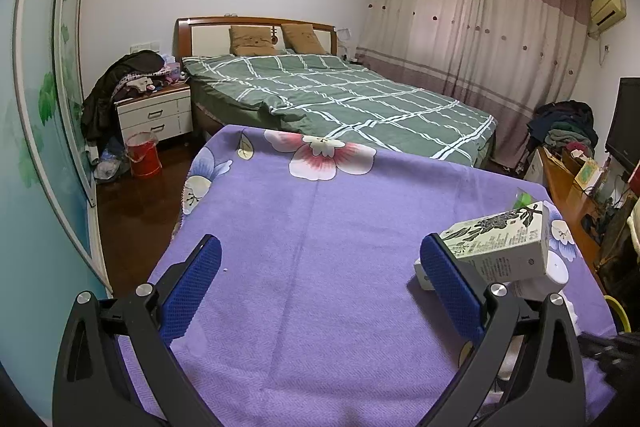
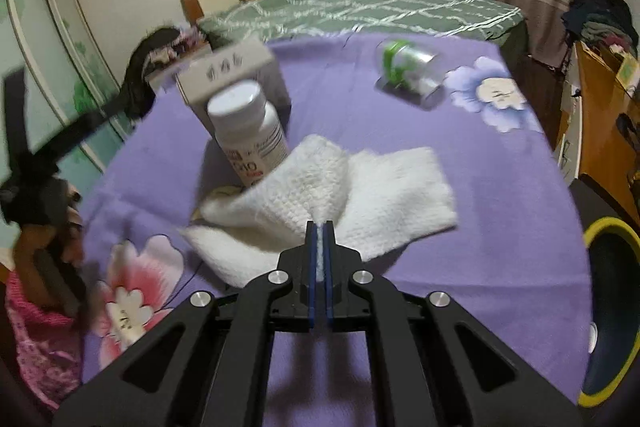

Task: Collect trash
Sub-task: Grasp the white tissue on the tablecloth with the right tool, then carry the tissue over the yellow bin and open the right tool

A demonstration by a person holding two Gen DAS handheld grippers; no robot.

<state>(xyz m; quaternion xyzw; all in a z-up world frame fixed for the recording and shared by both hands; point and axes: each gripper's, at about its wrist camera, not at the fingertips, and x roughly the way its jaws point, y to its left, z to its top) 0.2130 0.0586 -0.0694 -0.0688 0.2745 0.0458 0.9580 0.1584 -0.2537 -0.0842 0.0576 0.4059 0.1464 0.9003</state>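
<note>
Right gripper (image 2: 319,227) at lower centre — jaws pinched on white tissue (image 2: 320,187). Left gripper (image 1: 320,267) wide apart, empty — carton (image 1: 500,243) at right.

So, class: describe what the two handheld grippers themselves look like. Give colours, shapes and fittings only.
The left gripper has two black plastic linkage arms with triangular cut-outs, joined by round silver pivot bolts, and fingers faced with textured blue pads. The right gripper has the same build: black slotted arms, silver bolts and blue pads. No cables or markings show.
</note>
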